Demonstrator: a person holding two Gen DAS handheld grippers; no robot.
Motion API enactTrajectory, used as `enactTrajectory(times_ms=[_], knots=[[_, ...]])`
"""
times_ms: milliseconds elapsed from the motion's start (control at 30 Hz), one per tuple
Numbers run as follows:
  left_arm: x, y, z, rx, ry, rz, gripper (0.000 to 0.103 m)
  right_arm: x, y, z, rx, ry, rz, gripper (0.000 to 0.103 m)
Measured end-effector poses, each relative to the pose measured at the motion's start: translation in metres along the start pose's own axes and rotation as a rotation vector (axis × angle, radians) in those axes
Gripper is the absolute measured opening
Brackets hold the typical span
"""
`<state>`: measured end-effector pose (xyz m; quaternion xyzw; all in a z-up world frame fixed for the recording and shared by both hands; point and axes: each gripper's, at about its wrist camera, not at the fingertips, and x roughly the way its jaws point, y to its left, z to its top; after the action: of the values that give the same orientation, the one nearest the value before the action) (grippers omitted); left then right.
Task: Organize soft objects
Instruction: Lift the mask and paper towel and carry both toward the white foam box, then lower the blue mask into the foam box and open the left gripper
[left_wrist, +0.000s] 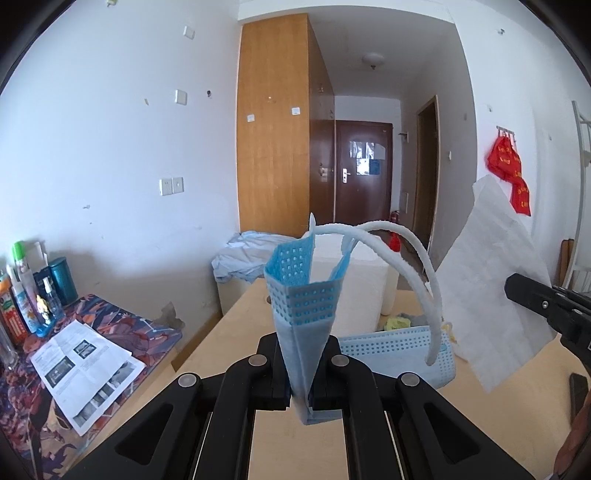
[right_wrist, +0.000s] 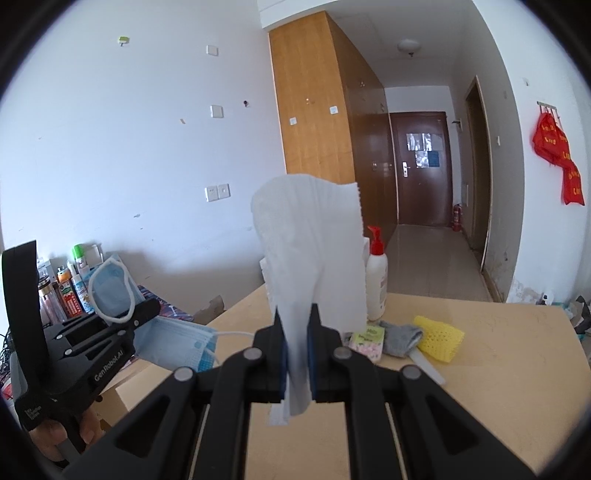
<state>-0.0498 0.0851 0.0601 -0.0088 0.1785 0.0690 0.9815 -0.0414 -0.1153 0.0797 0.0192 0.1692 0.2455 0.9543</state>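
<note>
My left gripper (left_wrist: 301, 373) is shut on a folded blue face mask (left_wrist: 304, 295) and holds it upright above the wooden table (left_wrist: 236, 321); its white ear loop (left_wrist: 417, 266) arcs to the right. The held mask also shows in the right wrist view (right_wrist: 110, 284). A second blue mask (left_wrist: 399, 350) lies on the table behind it and shows in the right wrist view (right_wrist: 177, 343). My right gripper (right_wrist: 297, 350) is shut on a white paper towel (right_wrist: 314, 254) held upright; the towel also shows in the left wrist view (left_wrist: 495, 280).
A yellow sponge cloth (right_wrist: 439, 338), a grey sock (right_wrist: 400, 338) and a small patterned pack (right_wrist: 367, 339) lie on the table (right_wrist: 498, 369). A lotion pump bottle (right_wrist: 376, 273) stands behind the towel. Bottles (left_wrist: 29, 295) and printed sheets (left_wrist: 85, 365) sit on the left side table.
</note>
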Motion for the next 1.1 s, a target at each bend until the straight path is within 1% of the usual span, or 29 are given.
enactTrajectory(times_ms=[267,500,633,833,1100], knots=[[0.029,-0.001,0.02,-0.01,0.002,-0.007,0.006,0.025,-0.006,0.018,-0.004,0.001,-0.02,0.012],[0.064,-0.003,0.037,-0.009,0.025,-0.022,0.005,0.05,-0.007,0.034,-0.024,0.01,-0.033,0.012],[0.082,-0.003,0.048,-0.001,0.019,-0.004,0.006,0.062,-0.011,0.045,-0.039,0.002,-0.047,0.012],[0.112,-0.006,0.067,-0.007,0.028,-0.017,0.005,0.085,-0.02,0.063,-0.041,-0.013,-0.049,0.012],[0.156,-0.012,0.089,-0.009,0.032,-0.033,0.006,0.121,-0.032,0.079,-0.036,-0.018,-0.055,0.012]])
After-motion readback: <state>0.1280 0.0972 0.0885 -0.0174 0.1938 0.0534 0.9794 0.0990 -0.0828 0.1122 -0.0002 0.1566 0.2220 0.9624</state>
